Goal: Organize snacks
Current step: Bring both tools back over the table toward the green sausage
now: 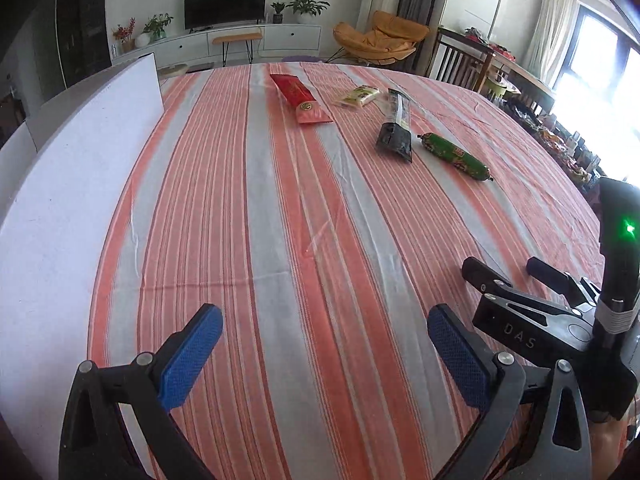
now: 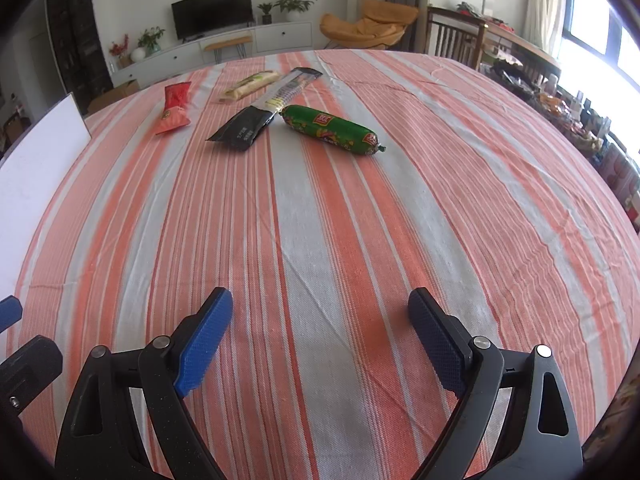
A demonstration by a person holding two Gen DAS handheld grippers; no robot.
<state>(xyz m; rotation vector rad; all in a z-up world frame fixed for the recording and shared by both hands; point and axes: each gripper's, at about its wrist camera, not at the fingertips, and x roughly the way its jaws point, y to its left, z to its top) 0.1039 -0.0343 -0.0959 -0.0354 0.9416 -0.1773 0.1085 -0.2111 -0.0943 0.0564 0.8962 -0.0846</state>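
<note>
Several snacks lie on the far part of the striped tablecloth (image 1: 304,208): a red packet (image 1: 300,98), a pale yellow packet (image 1: 357,97), a long black-and-clear packet (image 1: 395,128) and a green sausage (image 1: 456,156). The right wrist view shows the same red packet (image 2: 174,109), yellow packet (image 2: 251,85), black packet (image 2: 262,112) and green sausage (image 2: 332,130). My left gripper (image 1: 325,316) is open over bare cloth, nothing between its blue pads. My right gripper (image 2: 320,300) is open too, well short of the snacks; its body (image 1: 532,312) sits at the lower right of the left wrist view.
A white board (image 1: 68,168) lies along the left side of the table, also visible as a white board (image 2: 36,152) in the right wrist view. Beyond the table stand a TV unit (image 1: 226,36), an orange chair (image 1: 380,40) and wooden chairs (image 1: 460,56).
</note>
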